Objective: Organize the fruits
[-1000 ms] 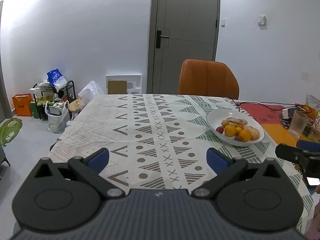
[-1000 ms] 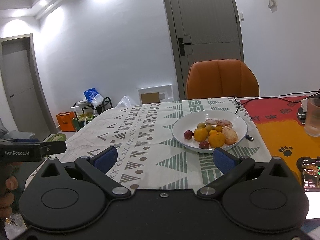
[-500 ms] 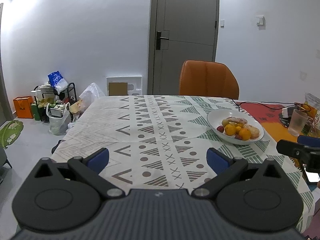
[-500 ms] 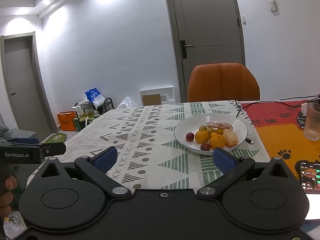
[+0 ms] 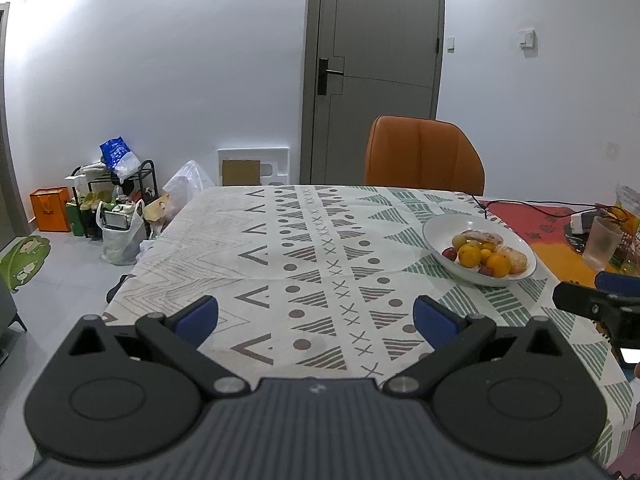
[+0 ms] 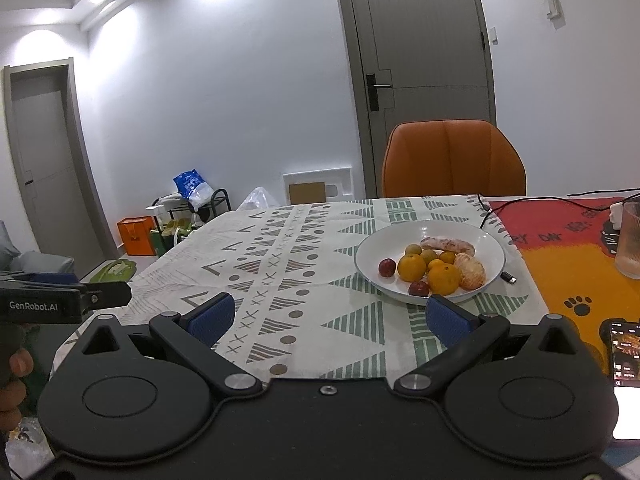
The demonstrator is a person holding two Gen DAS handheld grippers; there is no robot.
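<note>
The left tongs [image 5: 316, 314] are wide open, with nothing between the two blue pads, and they hang over the near part of the worktop [image 5: 280, 248], which is covered by a cloth with triangles, dots and crosses. The right tongs [image 6: 327, 314] are also wide open and empty, and they point toward the white plate [image 6: 372, 248] from the near edge of the worktop. In the left wrist view the right tongs show at the right border as a dark bar; in the right wrist view the left tongs show at the left border, with fingers [image 6: 18, 364] of the person around the handle. The fruits [image 6: 434, 266] all lie together in the plate, on the right half of the patterned cloth: oranges, one peeled orange [image 6: 471, 271], small red fruits, small yellow-green ones, and a long pinkish piece at the far side which I cannot name. A cable end [image 6: 509, 278] lies just beside the plate on the right. Further right there is an orange and red mat [image 6: 560, 264] with a glass [image 6: 631, 240] on it, and a phone [image 6: 624, 352] with a lit screen near the edge. An orange chair [image 6: 452, 160] stands behind the worktop, in front of a grey door [image 6: 420, 60].
</note>
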